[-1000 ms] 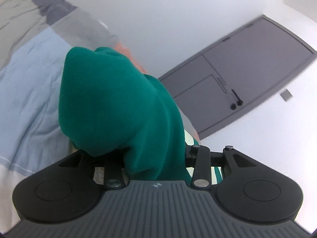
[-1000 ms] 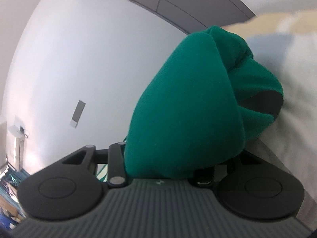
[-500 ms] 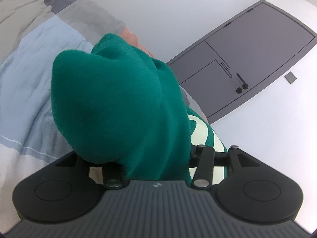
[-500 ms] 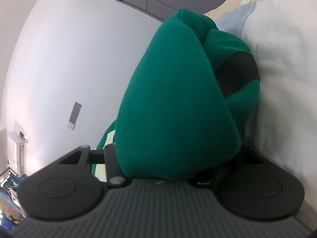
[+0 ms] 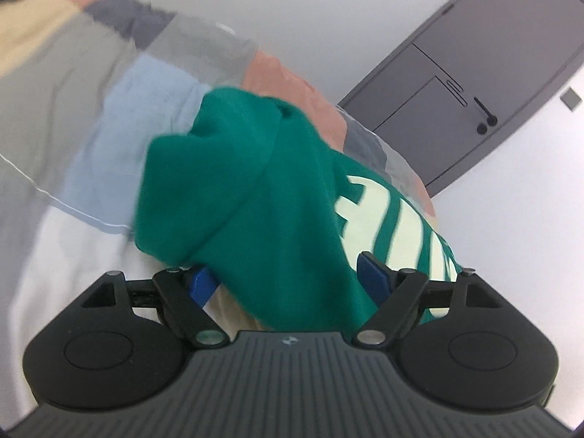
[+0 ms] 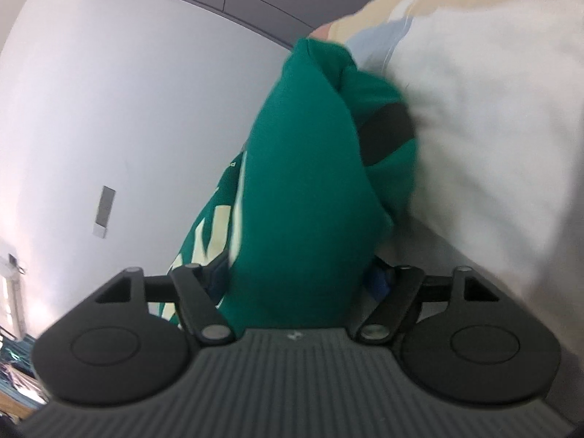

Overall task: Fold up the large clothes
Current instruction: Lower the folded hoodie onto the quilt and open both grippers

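A green sweatshirt (image 5: 248, 197) with pale lettering lies bunched on the bed, draped over the front of both grippers. In the left wrist view my left gripper (image 5: 286, 277) has its jaws opening. Its blue pads (image 5: 202, 281) stand apart on either side of the cloth, and the left one shows a gap to the fabric. In the right wrist view my right gripper (image 6: 299, 277) is opening too. A thick fold of the sweatshirt (image 6: 306, 189), with a dark patch, fills the space between its fingers and loosely meets them. The fingertips are mostly hidden by cloth.
A patchwork bedspread (image 5: 91, 116) in grey, blue, peach and white lies under the sweatshirt. A pale quilt (image 6: 492, 116) rises at the right of the right wrist view. Behind stand a white wall (image 6: 109, 91) and a grey door (image 5: 474, 84).
Both grippers' jaws have spread wide, baring the blue pads. The sweatshirt has sagged and spread out, showing its pale lettering. The left gripper has drawn back and up from the bundle.
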Demonstrator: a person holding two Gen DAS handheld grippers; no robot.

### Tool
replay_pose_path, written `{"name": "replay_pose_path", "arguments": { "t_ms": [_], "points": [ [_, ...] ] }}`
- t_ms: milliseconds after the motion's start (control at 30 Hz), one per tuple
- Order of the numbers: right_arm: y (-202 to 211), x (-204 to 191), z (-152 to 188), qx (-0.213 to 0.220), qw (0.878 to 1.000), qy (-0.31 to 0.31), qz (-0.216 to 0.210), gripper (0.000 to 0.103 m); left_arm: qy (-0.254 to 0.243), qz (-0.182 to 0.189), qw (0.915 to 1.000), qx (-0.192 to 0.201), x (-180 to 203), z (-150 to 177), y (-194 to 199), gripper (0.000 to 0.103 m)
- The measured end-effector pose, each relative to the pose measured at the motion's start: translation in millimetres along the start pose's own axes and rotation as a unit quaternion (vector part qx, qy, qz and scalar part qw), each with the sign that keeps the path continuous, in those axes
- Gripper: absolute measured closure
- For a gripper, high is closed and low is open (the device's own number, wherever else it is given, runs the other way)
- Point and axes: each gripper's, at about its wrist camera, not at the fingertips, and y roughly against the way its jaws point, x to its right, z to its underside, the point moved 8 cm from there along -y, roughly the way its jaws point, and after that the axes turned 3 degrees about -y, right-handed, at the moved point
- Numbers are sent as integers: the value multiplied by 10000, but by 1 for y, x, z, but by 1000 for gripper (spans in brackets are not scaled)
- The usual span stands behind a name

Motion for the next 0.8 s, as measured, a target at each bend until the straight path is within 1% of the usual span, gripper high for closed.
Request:
{"name": "replay_pose_path", "arguments": {
  "t_ms": [100, 133, 200, 267, 300, 400, 433, 533, 567, 633, 767, 800],
  "points": [
    [37, -9, -3, 107, 9997, 200, 27, 28, -315, -91, 9994, 119, 16, -1, 33, 20],
    [37, -18, 5, 164, 9996, 250, -2, 28, -451, -101, 9987, 198, 23, -3, 45, 20],
    [64, -29, -2, 293, 9984, 475, -57, 28, -720, -71, 9967, 375, 42, -9, 71, 20],
    [86, -51, -7, 441, 9961, 749, -163, 28, -949, -27, 9940, 548, 61, -12, 100, 20],
    [102, -54, -13, 502, 9947, 870, -237, 28, -1104, -60, 9919, 630, 71, -14, 113, 20],
    [126, -99, -18, 745, 9876, 1304, -450, 27, -1603, -179, 9832, 851, 103, -13, 152, 20],
    [125, -111, -14, 805, 9852, 1429, -496, 27, -1720, -182, 9806, 921, 112, -12, 165, 20],
    [152, -152, -4, 924, 9750, 1907, -672, 27, -2184, -237, 9688, 1145, 141, -5, 201, 20],
    [160, -163, 1, 941, 9714, 2061, -716, 27, -2285, -274, 9656, 1212, 148, -1, 212, 20],
    [175, -183, 13, 984, 9644, 2307, -840, 22, -2443, -283, 9603, 1314, 159, 8, 233, 20],
    [210, -215, 38, 1038, 9533, 2615, -1096, 21, -2670, -263, 9530, 1411, 173, 29, 266, 20],
    [208, -217, 44, 1029, 9513, 2674, -1143, 21, -2701, -262, 9517, 1437, 175, 34, 273, 20]
  ]
}}
